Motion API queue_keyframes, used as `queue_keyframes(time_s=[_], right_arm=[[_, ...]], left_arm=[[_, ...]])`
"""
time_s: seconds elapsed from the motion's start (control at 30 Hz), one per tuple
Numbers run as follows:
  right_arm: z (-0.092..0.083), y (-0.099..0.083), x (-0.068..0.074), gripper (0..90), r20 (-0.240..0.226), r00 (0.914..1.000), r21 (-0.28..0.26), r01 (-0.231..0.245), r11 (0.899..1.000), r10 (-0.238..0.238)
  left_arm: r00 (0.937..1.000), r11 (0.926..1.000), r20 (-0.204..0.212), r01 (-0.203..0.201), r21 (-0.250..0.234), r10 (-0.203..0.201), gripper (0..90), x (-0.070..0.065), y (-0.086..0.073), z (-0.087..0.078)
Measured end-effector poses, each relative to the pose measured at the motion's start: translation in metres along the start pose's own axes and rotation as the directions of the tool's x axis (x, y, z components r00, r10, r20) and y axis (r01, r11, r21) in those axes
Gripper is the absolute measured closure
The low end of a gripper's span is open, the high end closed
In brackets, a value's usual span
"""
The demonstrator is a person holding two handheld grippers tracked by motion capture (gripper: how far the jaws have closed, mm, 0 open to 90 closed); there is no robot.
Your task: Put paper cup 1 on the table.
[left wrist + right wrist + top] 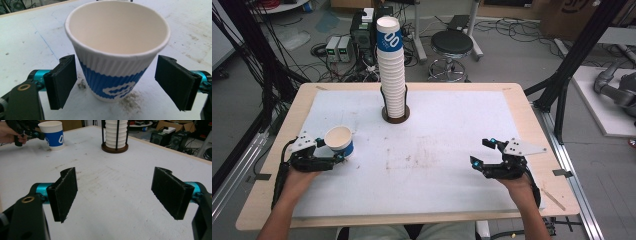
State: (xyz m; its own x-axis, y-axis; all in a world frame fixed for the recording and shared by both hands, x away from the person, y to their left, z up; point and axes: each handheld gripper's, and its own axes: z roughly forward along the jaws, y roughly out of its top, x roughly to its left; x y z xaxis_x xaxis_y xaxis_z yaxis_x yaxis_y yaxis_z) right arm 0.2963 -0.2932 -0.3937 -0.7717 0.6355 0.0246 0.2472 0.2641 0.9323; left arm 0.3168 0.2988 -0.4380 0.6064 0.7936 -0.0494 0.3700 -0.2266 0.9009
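Nearest to you, the paper cup (pixel 117 50) stands upright between the pads of your left gripper (pixel 328 152), near the desk's left edge and about midway along it. The jaws stand apart, with a gap between each pad and the cup wall, so nothing is clamped and the cup rests on its own base. Your right gripper (pixel 484 152) hangs over the right side of the desk, jaws spread wide with only bare surface between them.

Expect the cup to be very light and easy to tip or crush. Its ribbed white wall and blue band should give the pads some purchase. If you take it again, close gently on the band below the rim, where the wall looks stiffest, and keep the squeeze small.

The desk (pixel 532 200) is light wood under a white mat (pixel 447 150) that is scuffed and stained brown toward the middle, with gritty specks beside the cup's base. At the far edge's centre a tall stack of cups (pixel 391 65) rises from a dark round holder (pixel 395 116). Beyond lie a stool (pixel 451 45), cables, boxes and black frame posts.
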Motion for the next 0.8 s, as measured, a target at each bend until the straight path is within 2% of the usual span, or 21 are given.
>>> queue_keyframes(time_s=[0.07, 0.17, 0.27, 0.33, 0.4, 0.53, 0.73, 0.8], right_arm=[[0.000, 0.000, -0.001, 21.5, 0.002, 1.0000, 0.003, 0.003, 1.000, -0.003], [-0.001, -0.001, -0.001, 21.5, 0.006, 1.0000, 0.007, 0.000, 1.000, -0.001], [-0.002, -0.001, -0.002, 21.5, 0.012, 0.9999, 0.004, 0.006, 1.000, -0.006], [-0.002, -0.001, -0.002, 21.5, 0.014, 0.9999, 0.009, 0.002, 1.000, -0.002], [-0.003, -0.001, -0.002, 21.5, 0.017, 0.9999, 0.010, -0.002, 1.000, 0.002], [-0.003, -0.001, -0.004, 21.5, 0.023, 0.9997, 0.010, 0.005, 1.000, -0.006], [-0.006, -0.003, -0.006, 21.4, 0.055, 0.9985, 0.024, 0.001, 1.000, -0.003], [-0.007, -0.004, -0.007, 21.4, 0.064, 0.9979, 0.030, -0.001, 1.000, -0.001]], left_arm=[[1.0000, 1.0000, 0.006, -0.001, -0.003, 0.001, 17.6, -0.001, -0.001, -0.005], [0.9997, 0.9994, 0.018, 0.019, -0.030, -0.018, 17.6, -0.002, -0.002, -0.015], [0.9990, 0.9952, 0.025, 0.039, -0.090, -0.037, 17.5, -0.002, 0.000, -0.026], [0.9981, 0.9899, 0.039, 0.053, -0.131, -0.048, 17.4, -0.002, 0.002, -0.032], [0.9965, 0.9809, 0.052, 0.074, -0.180, -0.065, 17.3, -0.003, 0.006, -0.036], [0.9942, 0.9593, 0.081, 0.091, -0.267, -0.072, 17.3, -0.007, 0.015, -0.042], [0.9892, 0.9280, 0.114, 0.127, -0.350, -0.092, 17.3, -0.010, 0.026, -0.046], [0.9890, 0.9226, 0.120, 0.125, -0.365, -0.087, 17.2, -0.010, 0.029, -0.046]])
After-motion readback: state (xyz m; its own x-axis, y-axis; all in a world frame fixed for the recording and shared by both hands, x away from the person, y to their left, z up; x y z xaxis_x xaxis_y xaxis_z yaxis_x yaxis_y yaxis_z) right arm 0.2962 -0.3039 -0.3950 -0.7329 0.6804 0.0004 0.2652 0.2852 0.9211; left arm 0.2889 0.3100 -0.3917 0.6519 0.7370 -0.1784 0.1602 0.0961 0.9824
